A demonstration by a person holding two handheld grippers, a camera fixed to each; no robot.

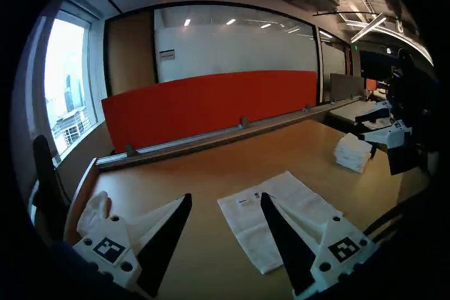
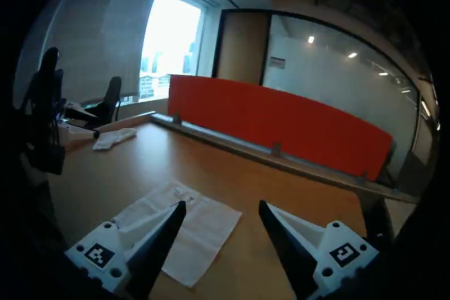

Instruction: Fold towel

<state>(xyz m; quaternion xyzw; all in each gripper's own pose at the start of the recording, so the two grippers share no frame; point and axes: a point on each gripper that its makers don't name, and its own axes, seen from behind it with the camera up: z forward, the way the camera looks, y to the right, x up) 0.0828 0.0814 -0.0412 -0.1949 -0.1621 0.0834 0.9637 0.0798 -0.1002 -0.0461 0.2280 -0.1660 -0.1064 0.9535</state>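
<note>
**Left gripper view.** The left gripper (image 1: pixel 225 196) is set wide: its two fingers stand well apart and hold nothing. It hangs above the near part of the wooden table (image 1: pixel 225 159). The towel (image 1: pixel 247 224) lies flat and spread open on the table, just ahead of the fingers. The right-hand finger hides part of it. A crumpled cloth (image 1: pixel 93 213) lies near the left edge of the table, beside the left-hand finger. A stack of folded towels (image 1: pixel 353 152) sits farther off, toward the right end of the table. The right gripper (image 1: pixel 364 128) hangs just beside this stack, its fingers parted. A red partition (image 1: pixel 214 103) runs along the far edge of the table, and a window (image 1: pixel 67 97) is at the left.

**Right gripper view.** The right gripper (image 2: pixel 222 204) is also set wide and holds nothing. It hangs above the table (image 2: pixel 169 159). The towel (image 2: pixel 205 227) lies flat below and ahead of the fingers, toward the left-hand one, which hides part of it. The crumpled cloth (image 2: pixel 112 138) lies well apart from it, at the far left corner of the table. The red partition (image 2: pixel 270 117) crosses behind the table.
</note>
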